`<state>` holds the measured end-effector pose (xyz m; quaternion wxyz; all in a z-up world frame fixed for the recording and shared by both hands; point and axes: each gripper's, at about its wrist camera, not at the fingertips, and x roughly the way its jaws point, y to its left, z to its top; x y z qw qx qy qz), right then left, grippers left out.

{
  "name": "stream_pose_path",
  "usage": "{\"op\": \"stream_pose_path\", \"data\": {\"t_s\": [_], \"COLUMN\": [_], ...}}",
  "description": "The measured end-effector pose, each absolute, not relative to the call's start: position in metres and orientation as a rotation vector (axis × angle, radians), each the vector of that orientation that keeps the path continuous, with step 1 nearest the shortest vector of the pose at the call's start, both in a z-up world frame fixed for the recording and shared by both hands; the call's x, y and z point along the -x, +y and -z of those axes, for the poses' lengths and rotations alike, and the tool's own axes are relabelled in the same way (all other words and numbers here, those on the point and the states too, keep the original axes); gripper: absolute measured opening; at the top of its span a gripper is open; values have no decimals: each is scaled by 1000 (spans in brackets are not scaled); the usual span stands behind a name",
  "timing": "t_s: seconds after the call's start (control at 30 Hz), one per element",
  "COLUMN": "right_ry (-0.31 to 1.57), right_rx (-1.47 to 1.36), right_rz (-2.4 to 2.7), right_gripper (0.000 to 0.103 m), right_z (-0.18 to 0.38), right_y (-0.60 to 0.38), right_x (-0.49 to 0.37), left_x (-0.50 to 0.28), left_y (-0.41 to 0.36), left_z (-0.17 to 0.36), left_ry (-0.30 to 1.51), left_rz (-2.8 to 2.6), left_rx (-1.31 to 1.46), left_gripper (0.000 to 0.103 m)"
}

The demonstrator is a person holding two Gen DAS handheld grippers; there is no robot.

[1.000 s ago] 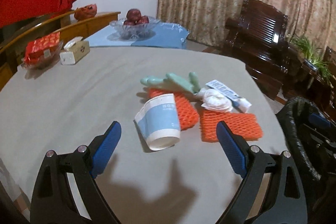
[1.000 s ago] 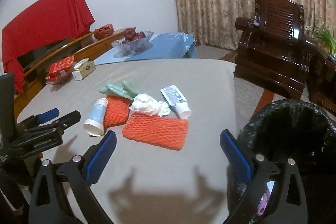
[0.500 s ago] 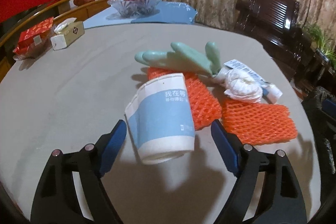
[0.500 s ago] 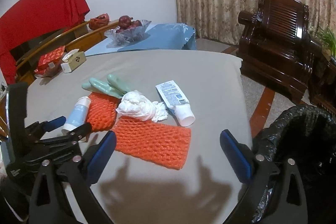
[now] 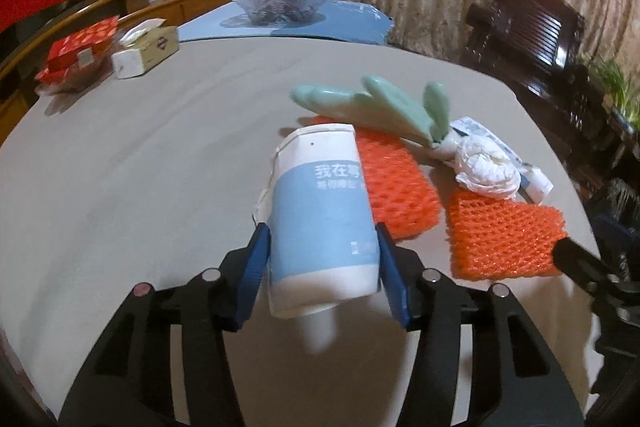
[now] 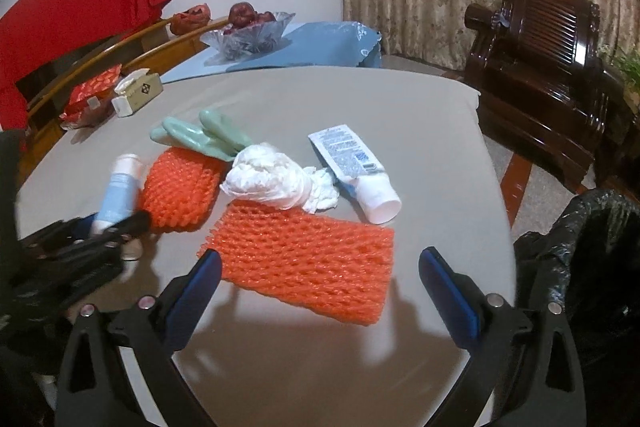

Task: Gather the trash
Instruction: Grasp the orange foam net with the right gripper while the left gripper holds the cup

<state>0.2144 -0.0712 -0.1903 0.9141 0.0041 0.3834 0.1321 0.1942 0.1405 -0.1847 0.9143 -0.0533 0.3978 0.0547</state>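
Desk (image 6: pixel 420 115) under a grey cloth, rounded edge. From my right wrist view, one cluster at centre. Orange foam net (image 6: pixel 304 263) at 6 o'clock of the cluster, lying flat. Second orange foam net (image 6: pixel 180 191) at 9 o'clock, a paper cup (image 6: pixel 118 187) on its side just beside it. Green rubber glove (image 6: pixel 200 137) at 11 o'clock, overlapping that net. Crumpled white tissue (image 6: pixel 272 179) in the middle, touching both nets. White tube (image 6: pixel 356 167) at 2 o'clock, cap toward me. Far left at 10 o'clock: tissue box (image 6: pixel 138 97), with a red packet (image 6: pixel 94 95) just beside it. At 12 o'clock a blue sheet (image 6: pixel 320 43) carrying a glass fruit bowl (image 6: pixel 248 35).
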Motion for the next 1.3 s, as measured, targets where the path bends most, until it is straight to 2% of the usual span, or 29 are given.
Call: {"op": "stream_pose_path", "data": {"t_s": [0.57, 0.73, 0.83, 0.93, 1.0, 1.03, 1.1, 1.3], "right_ry": [897, 886, 879, 873, 875, 880, 884, 838], "right_rx": [4, 0, -16, -34, -47, -57, -67, -87], "right_rz": [-219, -229, -241, -262, -282, -303, -323, -348], "right_gripper": [96, 81, 67, 49, 29, 25, 20, 19], "right_z": [222, 221, 220, 218, 216, 215, 212, 189], "right_y": [-48, -47, -46, -47, -48, -48, -48, -55], "right_x": [-243, -239, -234, -229, -227, -226, -225, -211], "left_x": [-181, -178, -176, -174, -171, -170, -168, -161], "left_y": [143, 139, 138, 135, 132, 130, 128, 119], "left_z": [176, 178, 176, 174, 172, 171, 168, 155], "left_ry": [829, 839, 837, 837, 835, 834, 829, 814], "left_rz": [-80, -79, -75, -70, -65, -62, -56, -39], "left_rx": [128, 127, 123, 118, 113, 112, 109, 100], "left_gripper": [49, 49, 49, 49, 49, 49, 49, 49]}}
